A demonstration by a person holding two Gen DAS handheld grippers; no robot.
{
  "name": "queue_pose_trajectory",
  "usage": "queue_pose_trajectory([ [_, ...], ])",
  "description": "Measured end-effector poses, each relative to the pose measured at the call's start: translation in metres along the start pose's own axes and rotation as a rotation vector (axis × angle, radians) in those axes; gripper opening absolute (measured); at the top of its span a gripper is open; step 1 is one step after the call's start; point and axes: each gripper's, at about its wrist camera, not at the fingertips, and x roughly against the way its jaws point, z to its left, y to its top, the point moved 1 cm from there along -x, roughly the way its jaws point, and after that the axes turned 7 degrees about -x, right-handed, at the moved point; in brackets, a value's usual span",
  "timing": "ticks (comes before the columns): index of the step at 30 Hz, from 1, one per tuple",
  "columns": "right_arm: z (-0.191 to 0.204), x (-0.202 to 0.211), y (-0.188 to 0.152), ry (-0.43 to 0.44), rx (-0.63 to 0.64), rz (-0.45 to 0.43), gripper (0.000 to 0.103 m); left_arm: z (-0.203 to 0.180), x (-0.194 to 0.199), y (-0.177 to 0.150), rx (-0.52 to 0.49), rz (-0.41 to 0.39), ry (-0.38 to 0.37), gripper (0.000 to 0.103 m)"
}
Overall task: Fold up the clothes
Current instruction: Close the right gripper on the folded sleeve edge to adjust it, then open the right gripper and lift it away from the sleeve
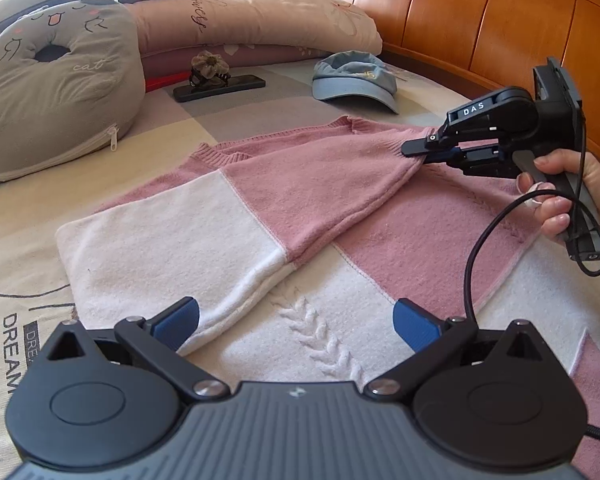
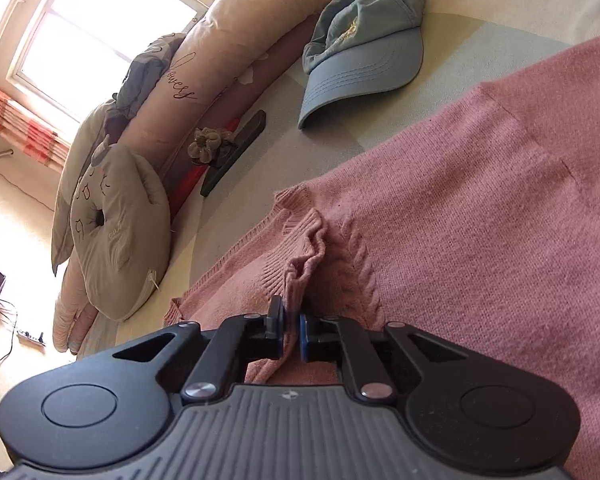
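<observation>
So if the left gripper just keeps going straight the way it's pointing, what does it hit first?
Most likely the sweater: the left gripper, jaws open, points along its white cable-knit panel toward the folded-over sleeve. Depth is hard to judge, so it may skim the knit first.

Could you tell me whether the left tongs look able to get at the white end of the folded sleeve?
Probably yes: the left tongs are open just above the sleeve, with nothing between them and its white end.
</observation>
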Motion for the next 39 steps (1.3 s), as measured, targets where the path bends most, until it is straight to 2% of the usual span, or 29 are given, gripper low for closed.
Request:
queue_pose_trajectory([
  [4,0.011,0.020,-0.004,-0.016,0.035,-0.022,0.010,-0.001,0.008,0.003,-0.011,-0.004,0.006,0.102],
  [8,0.011,0.027,-0.005,-0.075,0.052,-0.046,0.010,-0.002,0.012,0.006,-0.030,-0.004,0.006,0.102],
  [10,0.005,0.025,-0.007,-0.139,0.041,-0.039,0.013,0.001,0.011,0.008,-0.027,-0.001,0.008,0.102],
  [11,0.001,0.024,-0.008,-0.173,0.038,-0.029,0.019,0.004,0.009,0.008,-0.018,0.004,0.013,0.102],
  [14,-0.007,0.036,-0.015,-0.175,0.051,-0.031,0.020,0.013,0.004,0.008,0.009,0.020,0.028,0.102],
  [16,-0.007,0.050,-0.016,-0.192,0.074,-0.067,0.020,0.021,-0.003,0.006,0.030,0.040,0.035,0.102],
  [19,0.001,0.064,-0.012,-0.181,0.117,-0.110,0.029,0.030,-0.016,-0.001,0.056,0.119,0.040,0.102],
  [22,0.019,0.059,-0.009,-0.160,0.184,-0.097,0.037,0.022,-0.010,-0.001,0.036,0.124,0.050,0.102],
  [23,0.026,0.054,-0.011,-0.160,0.218,-0.089,0.043,0.020,-0.006,0.000,0.037,0.122,0.053,0.102],
  [25,0.039,0.040,-0.018,-0.162,0.290,-0.062,0.051,0.017,0.002,0.004,0.041,0.114,0.057,0.102],
  [30,0.043,0.012,-0.044,-0.214,0.421,0.043,0.056,0.003,0.019,0.011,0.016,0.102,0.075,0.102],
  [33,0.034,0.030,-0.050,-0.221,0.412,0.076,0.063,-0.008,0.026,0.015,-0.013,0.089,0.079,0.102],
  [35,0.030,0.056,-0.053,-0.209,0.422,0.069,0.065,-0.018,0.029,0.018,-0.040,0.077,0.077,0.102],
  [38,0.024,0.095,-0.067,-0.233,0.482,0.045,0.082,-0.035,0.030,0.024,-0.087,0.060,0.053,0.102],
  [39,0.019,0.106,-0.074,-0.255,0.507,0.052,0.082,-0.041,0.030,0.026,-0.102,0.056,0.043,0.102],
])
